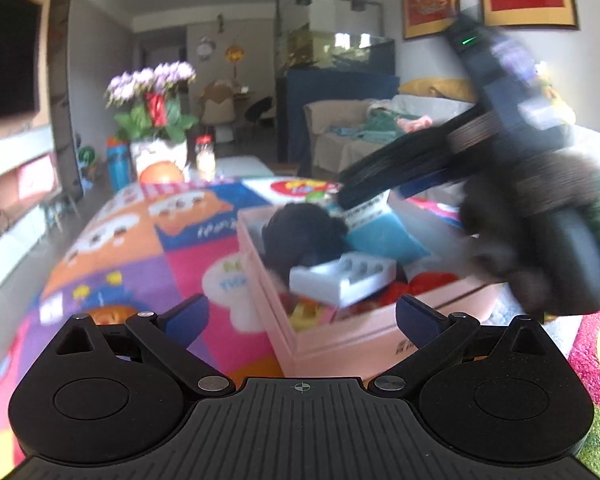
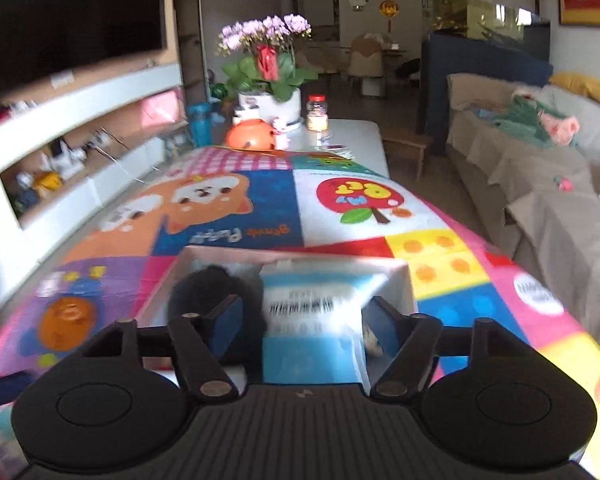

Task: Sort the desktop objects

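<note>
Blurred box contents (dark lump unidentifiable)

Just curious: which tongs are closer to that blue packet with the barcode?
Right. The right tongs straddle the blue packet over the pink box; the left tongs hover open at the box's near side.

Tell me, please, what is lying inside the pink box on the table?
The pink box holds a black fuzzy item, a blue packet, a white tray and red and yellow bits; whatever lies beneath them is covered.
</note>
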Motion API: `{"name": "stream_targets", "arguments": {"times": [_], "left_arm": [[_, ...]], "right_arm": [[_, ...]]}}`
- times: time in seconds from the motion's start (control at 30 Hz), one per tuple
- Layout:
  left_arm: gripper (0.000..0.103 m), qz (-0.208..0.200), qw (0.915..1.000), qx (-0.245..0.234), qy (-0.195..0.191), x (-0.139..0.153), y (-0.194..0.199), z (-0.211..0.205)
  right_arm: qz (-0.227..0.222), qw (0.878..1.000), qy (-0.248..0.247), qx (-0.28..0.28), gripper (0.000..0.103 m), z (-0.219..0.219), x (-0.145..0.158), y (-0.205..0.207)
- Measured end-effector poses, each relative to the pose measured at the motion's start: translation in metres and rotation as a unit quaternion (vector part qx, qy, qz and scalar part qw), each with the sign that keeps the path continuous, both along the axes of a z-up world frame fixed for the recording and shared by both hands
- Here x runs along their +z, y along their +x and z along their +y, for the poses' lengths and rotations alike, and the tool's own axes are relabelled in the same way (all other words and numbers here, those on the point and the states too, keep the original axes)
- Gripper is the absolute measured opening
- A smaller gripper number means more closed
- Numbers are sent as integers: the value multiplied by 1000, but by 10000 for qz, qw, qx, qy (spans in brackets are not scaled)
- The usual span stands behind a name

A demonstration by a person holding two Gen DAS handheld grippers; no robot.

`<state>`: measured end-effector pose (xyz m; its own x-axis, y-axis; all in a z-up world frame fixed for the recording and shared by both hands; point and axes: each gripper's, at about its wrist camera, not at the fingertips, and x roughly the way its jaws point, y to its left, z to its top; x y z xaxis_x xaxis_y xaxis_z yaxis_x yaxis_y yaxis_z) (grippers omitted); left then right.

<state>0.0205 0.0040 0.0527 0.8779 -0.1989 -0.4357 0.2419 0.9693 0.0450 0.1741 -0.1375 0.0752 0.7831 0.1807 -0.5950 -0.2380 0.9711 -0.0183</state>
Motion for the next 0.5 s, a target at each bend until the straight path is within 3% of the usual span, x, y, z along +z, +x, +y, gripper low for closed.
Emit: {"name": "stream_targets", "arguments": {"times": [0.07, 0.1, 0.13, 0.3, 0.4, 0.5], "left_arm": [[102, -74, 9999, 21, 87, 2, 1, 2], [102, -72, 9999, 15, 96, 2, 3, 3], [102, -56, 9999, 24, 97, 2, 4, 5], [103, -26, 9999, 58, 98, -4, 13, 7], [103, 22, 10000, 39, 40, -6, 19, 3], [103, 4, 10000, -3, 89, -9, 22, -2]], "right_arm": [[83, 9998, -185, -43, 69, 9, -9, 12], [263, 9994, -194, -58, 58, 8, -11, 16], [397, 9992, -90, -44, 55, 4, -11, 16], [503, 9971, -571, -86, 52, -16, -11, -9], [691, 9967, -434, 9, 46, -33, -12, -21], [589, 9979, -281, 13, 42, -41, -7, -34]]}}
